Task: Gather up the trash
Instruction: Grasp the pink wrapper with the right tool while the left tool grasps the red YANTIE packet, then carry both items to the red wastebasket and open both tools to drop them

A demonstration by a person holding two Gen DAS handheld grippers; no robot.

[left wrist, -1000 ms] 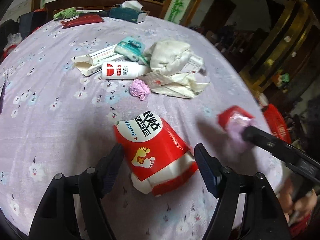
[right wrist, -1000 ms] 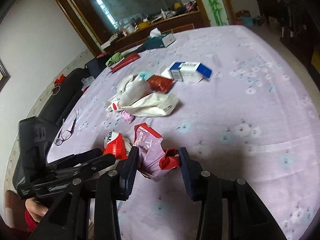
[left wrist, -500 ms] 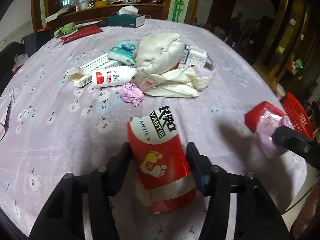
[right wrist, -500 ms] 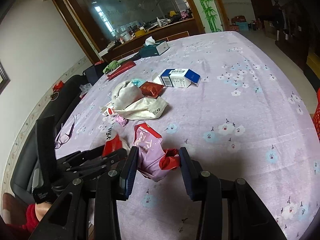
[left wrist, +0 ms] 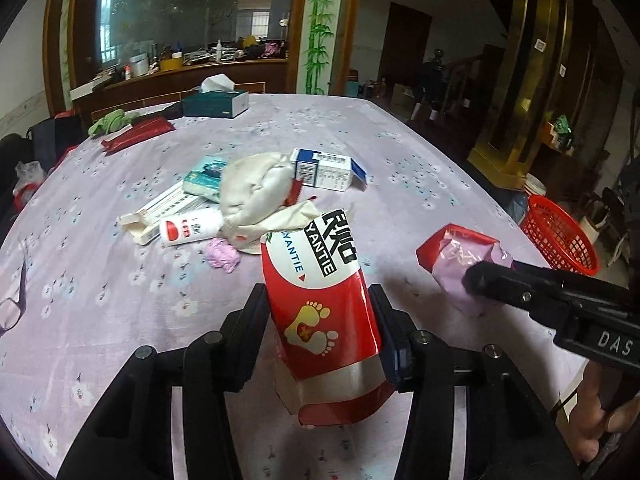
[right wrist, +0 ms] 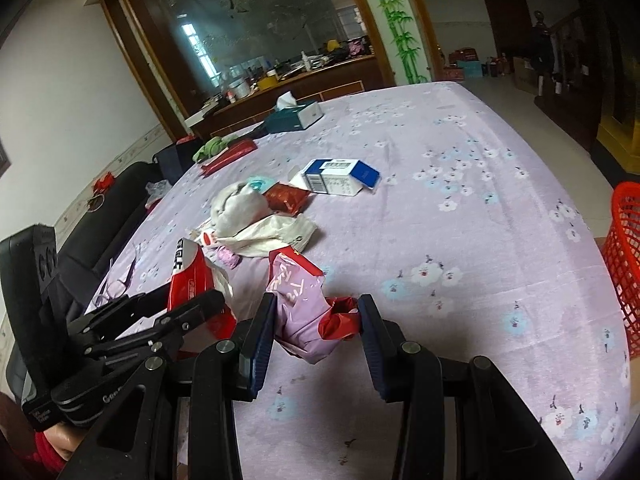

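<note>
In the lower centre of the left wrist view, the left gripper (left wrist: 320,320) has its jaws pinching a red and white packet (left wrist: 320,308) printed with yellow footprints, held tilted above the worktop (left wrist: 100,280) with its lilac flowered cloth. At the right edge of that frame the right gripper (left wrist: 484,280) reaches in, carrying a crumpled pink and red wrapper (left wrist: 460,256). In the right wrist view the same wrapper (right wrist: 308,312) sits low in the centre, squeezed between that gripper's (right wrist: 316,324) jaws, and the left gripper (right wrist: 192,300) with its packet (right wrist: 192,276) shows at lower left. A heap of rubbish lies mid-frame behind: a cream cloth bag (left wrist: 256,188), a white tube (left wrist: 192,230), a pink paper wad (left wrist: 222,254) and a blue and white carton (left wrist: 326,170). A red basket (left wrist: 558,236) stands beyond the worktop's edge at centre right.
</note>
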